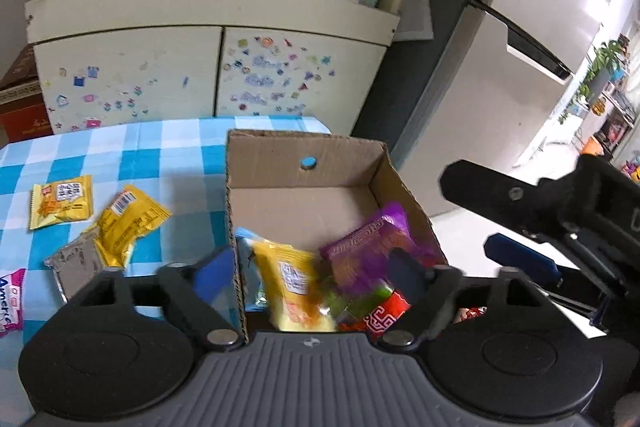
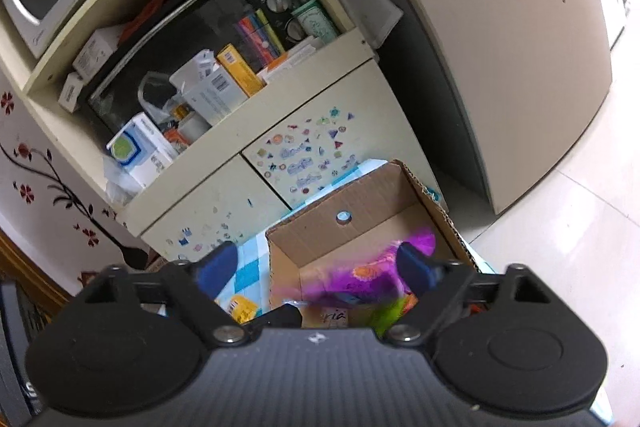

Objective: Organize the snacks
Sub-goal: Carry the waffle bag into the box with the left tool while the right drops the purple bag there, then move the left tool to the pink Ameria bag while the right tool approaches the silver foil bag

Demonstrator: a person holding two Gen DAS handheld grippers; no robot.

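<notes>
Both claws hang over the open box (image 1: 312,203), jaws apart and gripping nothing: the left claw (image 1: 308,267) straddles the box's near-left wall above a yellow pack (image 1: 294,287), while the right claw (image 2: 316,269) frames a blurred purple pack (image 2: 360,275) that appears to be dropping inside. The box, at the right end of the checked tabletop (image 1: 120,155), already holds red and green packs. The step in hand looks like the release. More snacks (image 1: 100,223) lie loose on the cloth to the left; next, a claw must swing there, settle over one and close.
</notes>
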